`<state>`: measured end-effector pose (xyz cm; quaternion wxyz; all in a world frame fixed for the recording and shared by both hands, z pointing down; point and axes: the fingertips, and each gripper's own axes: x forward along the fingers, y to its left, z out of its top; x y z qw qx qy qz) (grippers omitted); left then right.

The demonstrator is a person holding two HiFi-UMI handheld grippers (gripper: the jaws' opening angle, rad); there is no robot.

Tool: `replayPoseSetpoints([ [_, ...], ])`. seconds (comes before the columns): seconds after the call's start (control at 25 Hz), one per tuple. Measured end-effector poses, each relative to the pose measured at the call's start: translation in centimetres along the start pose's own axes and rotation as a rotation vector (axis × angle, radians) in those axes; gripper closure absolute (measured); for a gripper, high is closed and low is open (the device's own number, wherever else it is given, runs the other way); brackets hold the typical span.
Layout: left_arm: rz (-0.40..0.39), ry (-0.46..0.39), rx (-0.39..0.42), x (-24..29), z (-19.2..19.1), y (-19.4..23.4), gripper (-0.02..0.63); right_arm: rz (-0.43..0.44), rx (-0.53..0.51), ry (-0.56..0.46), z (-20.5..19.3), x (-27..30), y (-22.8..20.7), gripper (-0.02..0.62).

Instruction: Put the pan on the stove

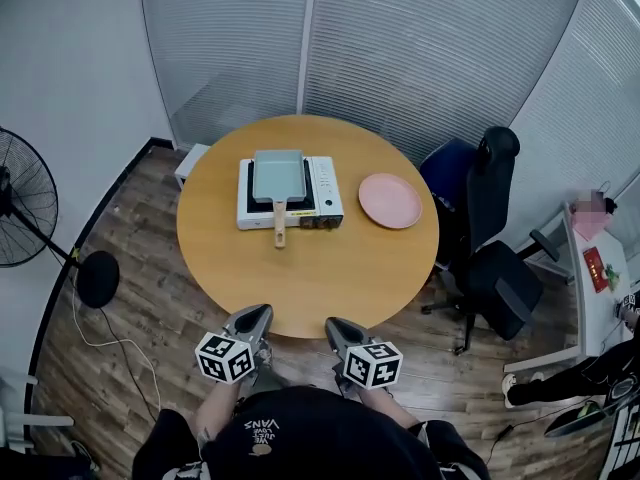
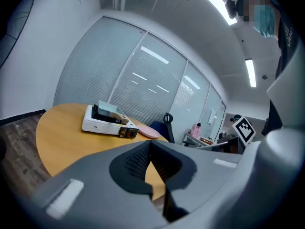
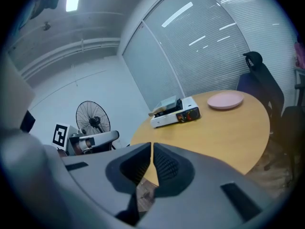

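In the head view, my left gripper (image 1: 258,315) and my right gripper (image 1: 334,328) hang side by side just off the near edge of the round table (image 1: 300,278), both with jaws pressed together and nothing in them. The pan (image 1: 278,175) already sits on the stove (image 1: 327,204), which stands on the far half of the table, left of the middle. The pan's wooden handle (image 1: 279,224) reaches over the stove's front toward me. A pink plate (image 1: 390,200) lies near the right edge, apart from the stove.

In the left gripper view my ribbed pads meet at the tips, pinching nothing. Beyond them the stove carries the pan across the table, well apart from me.

In the right gripper view my jaws are likewise closed and empty, with only a thin slit between the pads. The pan is on the stove there too, and a fan (image 3: 93,118) stands off the table's left side.

I judge the pan stiff and hard, and heavier at the body than at the handle. If it needs shifting, I would pinch the handle close to the body, where the wood should grip better than the smooth rim.
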<state>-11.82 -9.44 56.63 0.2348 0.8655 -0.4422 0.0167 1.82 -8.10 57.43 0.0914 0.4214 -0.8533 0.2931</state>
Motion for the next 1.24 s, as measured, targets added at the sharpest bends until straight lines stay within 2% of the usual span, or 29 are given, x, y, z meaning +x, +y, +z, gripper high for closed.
replayPoseSetpoints([
  [0.44,0.097,-0.007,-0.052,-3.6,-3.3,-0.5,0.597,-0.016,-0.041,0.041,-3.3,-2.0,0.5,0.581],
  [1.24,0.116,0.012,-0.056,-3.2,-3.1,-0.2,0.597,-0.023,-0.029,0.025,-2.9,-1.9,0.6,0.581],
])
